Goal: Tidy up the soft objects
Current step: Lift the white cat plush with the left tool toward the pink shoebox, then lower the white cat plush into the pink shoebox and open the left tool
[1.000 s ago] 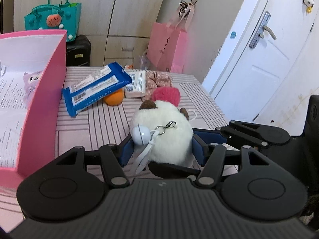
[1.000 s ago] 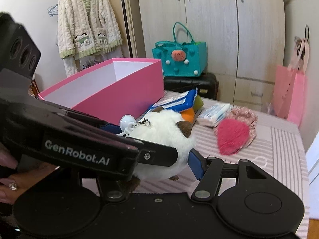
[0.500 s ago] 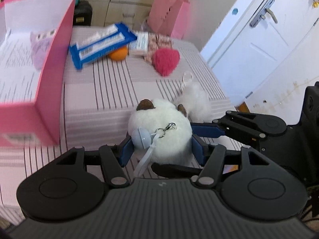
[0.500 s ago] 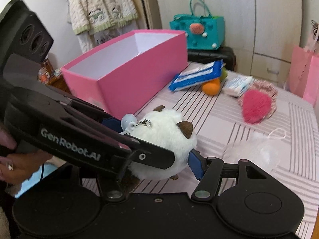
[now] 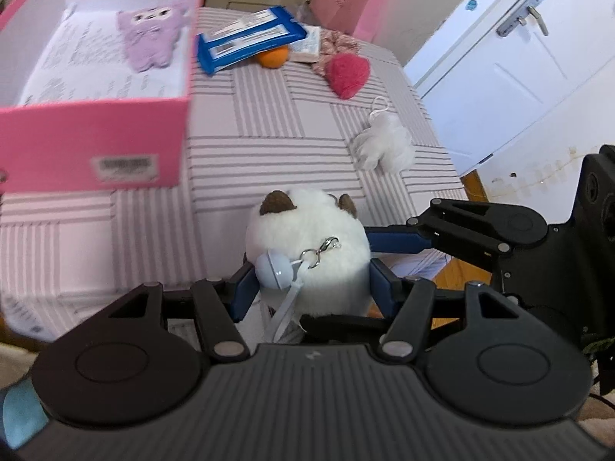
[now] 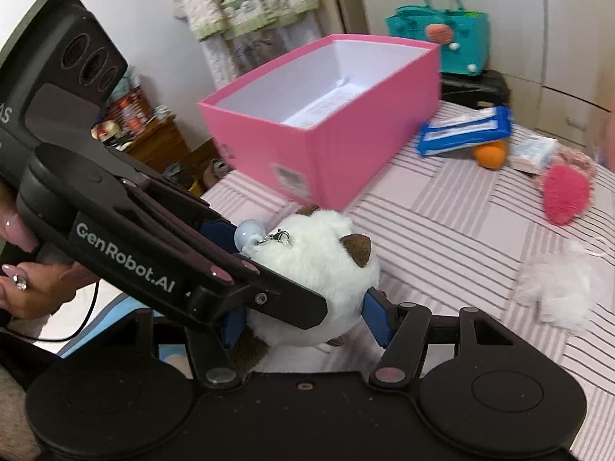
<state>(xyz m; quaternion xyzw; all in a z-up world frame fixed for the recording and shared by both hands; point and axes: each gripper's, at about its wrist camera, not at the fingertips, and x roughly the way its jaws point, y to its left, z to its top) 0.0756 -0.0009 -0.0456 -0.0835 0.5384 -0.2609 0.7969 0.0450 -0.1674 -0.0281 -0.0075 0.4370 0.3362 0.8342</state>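
A round white plush toy with brown ears [image 5: 307,246] is grasped from two sides at once: the left gripper [image 5: 311,284] clenches its blue fingers [image 5: 244,288] on its flanks, and the right gripper [image 6: 307,315] clamps it crosswise. The toy is nearly ball-shaped, without a clear long axis; its ears point away from the fingers, toward the striped desk [image 5: 269,123], and its pale blue bell [image 5: 273,269] hangs on the near side. Beyond the fingers and to the left stands the open pink cardboard box [image 5: 96,146] holding a purple plush [image 5: 150,34].
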